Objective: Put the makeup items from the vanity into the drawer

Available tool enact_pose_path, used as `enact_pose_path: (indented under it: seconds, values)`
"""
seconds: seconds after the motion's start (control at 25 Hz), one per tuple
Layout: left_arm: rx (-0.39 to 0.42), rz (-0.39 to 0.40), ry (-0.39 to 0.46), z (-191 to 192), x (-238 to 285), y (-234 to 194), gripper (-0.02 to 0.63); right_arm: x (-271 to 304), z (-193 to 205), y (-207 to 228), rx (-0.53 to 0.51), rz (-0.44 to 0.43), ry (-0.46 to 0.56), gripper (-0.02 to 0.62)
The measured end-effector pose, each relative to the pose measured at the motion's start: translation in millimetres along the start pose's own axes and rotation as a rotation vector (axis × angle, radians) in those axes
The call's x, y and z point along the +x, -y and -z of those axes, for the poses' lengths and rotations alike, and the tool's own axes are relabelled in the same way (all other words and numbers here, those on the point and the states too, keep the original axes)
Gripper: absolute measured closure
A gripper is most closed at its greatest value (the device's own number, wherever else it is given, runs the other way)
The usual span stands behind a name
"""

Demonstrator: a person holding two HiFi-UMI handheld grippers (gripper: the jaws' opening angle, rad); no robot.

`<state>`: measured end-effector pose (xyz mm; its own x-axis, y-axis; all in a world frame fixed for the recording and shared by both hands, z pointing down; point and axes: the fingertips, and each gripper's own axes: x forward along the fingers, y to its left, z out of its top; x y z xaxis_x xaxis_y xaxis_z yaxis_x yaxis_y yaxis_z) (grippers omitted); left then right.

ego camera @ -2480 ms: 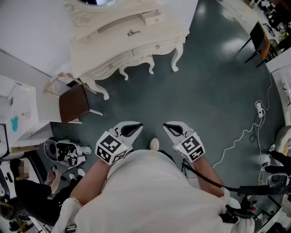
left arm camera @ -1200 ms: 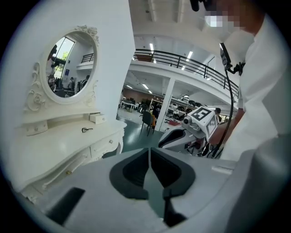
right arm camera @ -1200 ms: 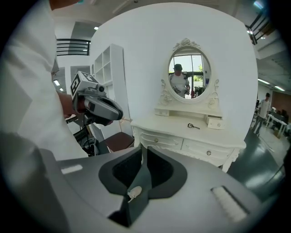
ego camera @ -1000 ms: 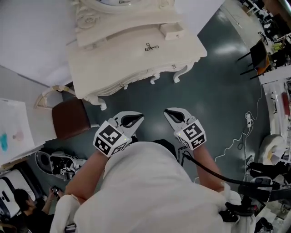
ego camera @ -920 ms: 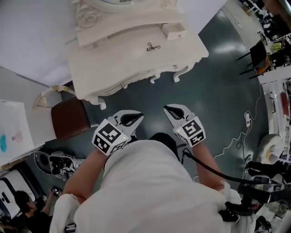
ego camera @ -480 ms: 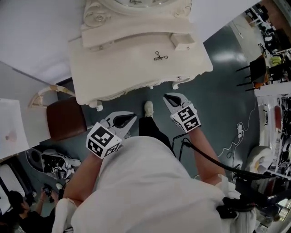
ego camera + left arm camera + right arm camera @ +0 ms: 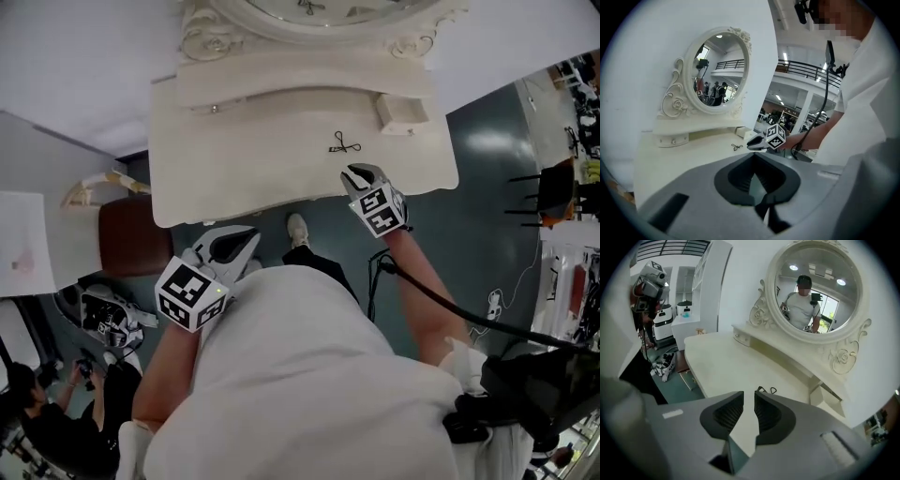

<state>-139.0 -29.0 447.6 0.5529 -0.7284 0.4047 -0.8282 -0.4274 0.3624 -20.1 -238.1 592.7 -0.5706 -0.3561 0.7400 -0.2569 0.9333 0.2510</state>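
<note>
A small black eyelash curler (image 7: pixel 344 144) lies on the cream vanity top (image 7: pixel 244 159), near a little open drawer (image 7: pixel 403 112) at the back right. My right gripper (image 7: pixel 355 172) hovers over the top just in front of the curler, its jaws a narrow gap apart and empty. In the right gripper view the curler (image 7: pixel 765 390) peeks out just past the right gripper (image 7: pixel 749 393), with the drawer (image 7: pixel 827 397) to the right. My left gripper (image 7: pixel 223 246) hangs low off the vanity's front edge, shut and empty. The left gripper view shows the left gripper (image 7: pixel 753 157), the curler (image 7: pixel 736 147) and the drawer (image 7: pixel 740 132).
An oval mirror (image 7: pixel 309 9) in a carved frame backs the vanity. A brown-seated chair (image 7: pixel 131 234) stands at its left, with robot gear (image 7: pixel 103 319) and a seated person (image 7: pixel 28 412) on the floor beyond. A black cable (image 7: pixel 441 305) trails from my right gripper.
The vanity has come much closer. My right gripper has moved forward over the top toward the curler. My left gripper has dropped back to the left.
</note>
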Motion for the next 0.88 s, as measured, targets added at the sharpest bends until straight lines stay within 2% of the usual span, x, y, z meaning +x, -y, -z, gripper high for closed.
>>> enact_pose_path:
  seconds: [0.2,0.48,0.56,0.68,0.88]
  values:
    - [-0.027,-0.067,-0.009,-30.1,38.4,-15.6,0.607,43.8,-5.8,44.0,-0.138,-0.037,-0.012,0.503]
    - [-0.052,-0.148,-0.019,-60.2,77.4,-31.0,0.607,81.1,4.7,49.3,-0.339,-0.162,-0.037,0.500]
    - [-0.057,-0.163,-0.020,-65.2,86.2,-34.2,0.607,85.6,6.3,49.3,-0.371,-0.181,-0.028,0.510]
    - [-0.056,-0.178,-0.017,-71.3,98.5,-37.3,0.607,87.7,6.4,52.4,-0.403,-0.194,-0.008,0.571]
    - [-0.050,-0.196,-0.008,-80.6,115.4,-40.4,0.607,78.2,-0.7,56.9,-0.419,-0.213,0.043,0.581]
